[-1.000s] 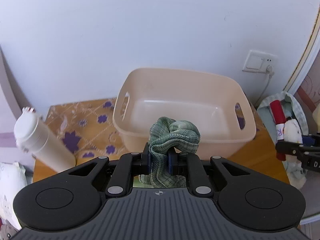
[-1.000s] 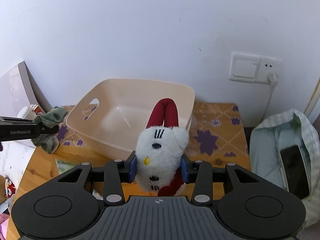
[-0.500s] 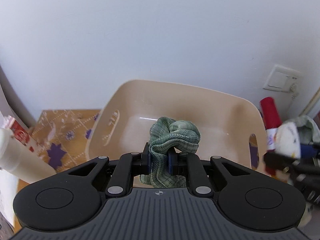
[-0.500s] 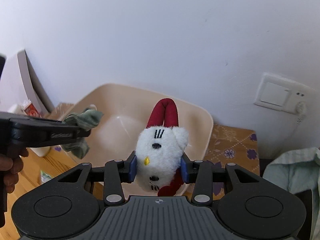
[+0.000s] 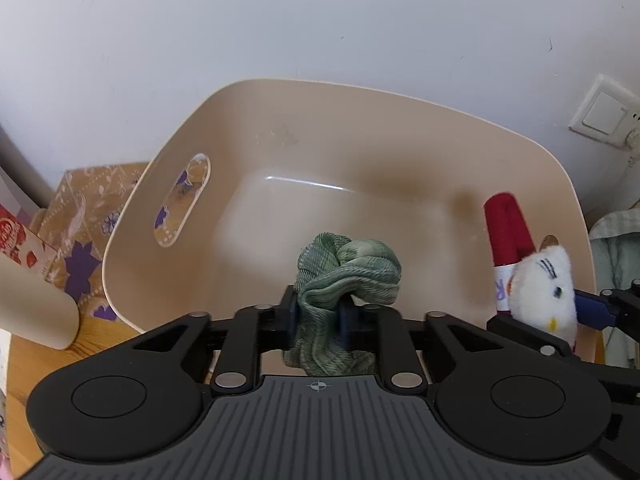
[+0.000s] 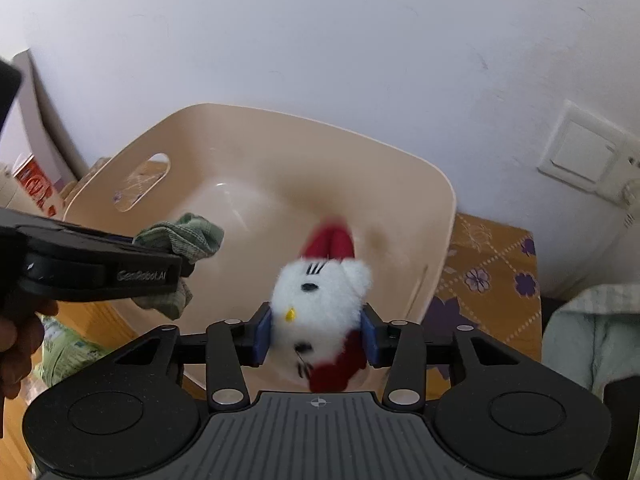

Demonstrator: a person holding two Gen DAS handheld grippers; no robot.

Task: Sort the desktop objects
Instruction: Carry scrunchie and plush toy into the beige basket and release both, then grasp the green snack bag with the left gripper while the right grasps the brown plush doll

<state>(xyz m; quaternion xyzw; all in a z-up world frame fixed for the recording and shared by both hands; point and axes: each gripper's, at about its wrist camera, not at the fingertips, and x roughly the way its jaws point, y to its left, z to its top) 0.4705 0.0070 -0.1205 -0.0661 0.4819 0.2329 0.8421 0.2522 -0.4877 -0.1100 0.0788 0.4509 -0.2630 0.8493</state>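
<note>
A beige plastic basket [image 5: 360, 96] with handle slots stands against the wall; it also shows in the right wrist view [image 6: 320, 124]. My left gripper [image 5: 318, 316] is shut on a green plaid scrunchie [image 5: 348, 268] and holds it over the basket's near side. My right gripper [image 6: 316, 334] has its pads spread a little wider around a white plush toy with red parts [image 6: 320, 296], which looks blurred; whether they still grip it is unclear. The toy also shows at the basket's right side in the left wrist view [image 5: 540, 288]. The scrunchie shows at the left in the right wrist view [image 6: 180, 236].
A patterned orange cloth [image 6: 492, 276] covers the wooden table [image 5: 28, 368]. A cream bottle [image 5: 32, 300] lies at the left. A wall switch [image 6: 580, 152] is at the right. Pale green fabric [image 6: 592, 332] sits beyond the table's right edge.
Both grippers moved forward over the basket with their objects. The right gripper's pads have spread a little wider and the plush toy has become blurred between them.
</note>
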